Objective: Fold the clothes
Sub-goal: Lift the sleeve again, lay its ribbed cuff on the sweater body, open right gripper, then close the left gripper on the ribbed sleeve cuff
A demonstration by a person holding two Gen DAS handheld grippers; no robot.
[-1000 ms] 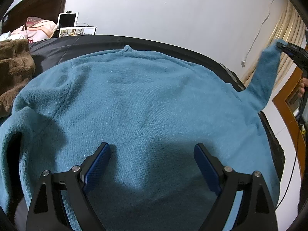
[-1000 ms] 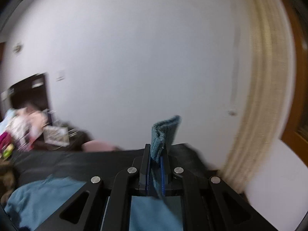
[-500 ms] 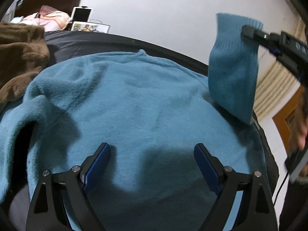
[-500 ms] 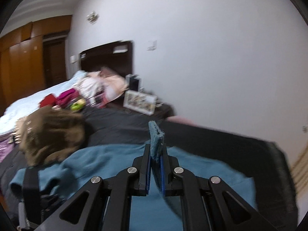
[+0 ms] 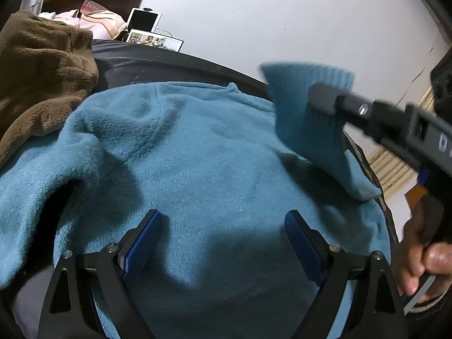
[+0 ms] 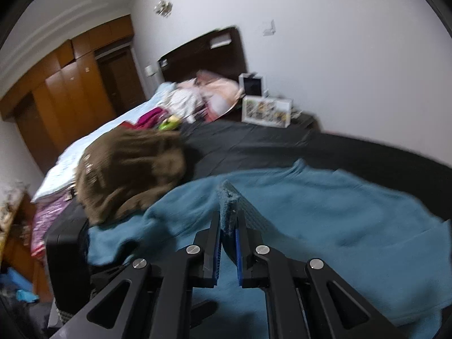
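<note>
A teal fleece sweater (image 5: 197,169) lies spread on a black-covered surface (image 5: 169,62); it also shows in the right wrist view (image 6: 325,212). My left gripper (image 5: 223,226) is open and empty, low over the sweater's near part. My right gripper (image 6: 228,223) is shut on the sweater's right sleeve cuff (image 6: 227,206). In the left wrist view the right gripper (image 5: 319,99) holds that sleeve (image 5: 305,113) lifted and carried over the sweater's body. The left sleeve (image 5: 36,175) lies bunched at the left.
A brown fuzzy garment (image 5: 39,79) is heaped at the sweater's left (image 6: 130,166). A bed with piled clothes (image 6: 180,101), a framed picture (image 6: 267,111) and a tablet (image 5: 144,19) stand behind. A white wall is at the back, a wooden wardrobe (image 6: 65,84) far left.
My right gripper has swung the sleeve from out at the right inward and leftward over the sweater's body. The left gripper has stayed open over the near part.
</note>
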